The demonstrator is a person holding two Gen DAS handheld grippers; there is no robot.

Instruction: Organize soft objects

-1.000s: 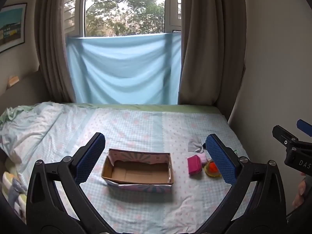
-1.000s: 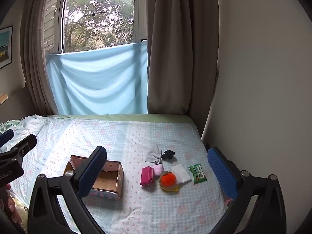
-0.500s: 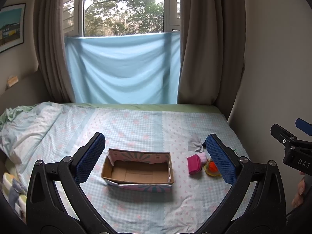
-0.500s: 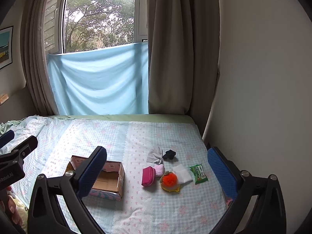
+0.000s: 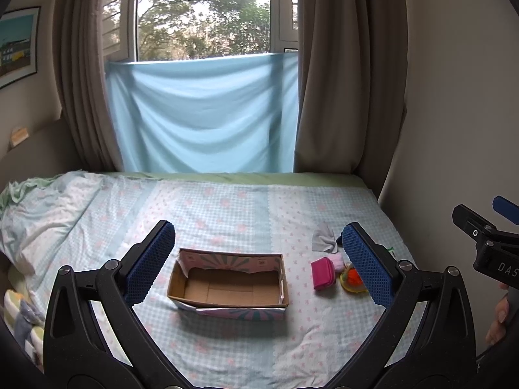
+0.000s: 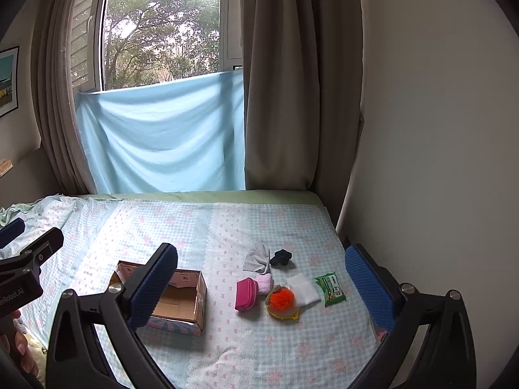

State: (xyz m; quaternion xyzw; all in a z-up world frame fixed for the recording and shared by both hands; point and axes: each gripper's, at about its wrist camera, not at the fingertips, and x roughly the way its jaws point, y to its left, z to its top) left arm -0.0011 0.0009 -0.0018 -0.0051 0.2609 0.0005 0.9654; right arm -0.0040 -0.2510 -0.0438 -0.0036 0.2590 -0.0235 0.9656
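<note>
right tool [image 6: 261,278] open, box [image 6: 181,295] maybe empty

The bedsheet [image 6: 259,340] is pale blue check with pink flowers. The cardboard box [image 5: 227,287] is brown inside, with pink and teal rays outside. Beside it lie a magenta pouch [image 6: 245,293], an orange pompom [image 6: 282,298], a white cloth [image 6: 303,291], a green packet [image 6: 331,288], a grey cloth [image 6: 258,259] and a black item [image 6: 281,257]. Both grippers' pads [image 5: 366,265] are blue.

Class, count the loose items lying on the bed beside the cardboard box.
7: grey cloth, black scrunchie, magenta pouch, pale pink roll, orange pompom toy, white pad, green wipes packet. More may be hidden.
</note>
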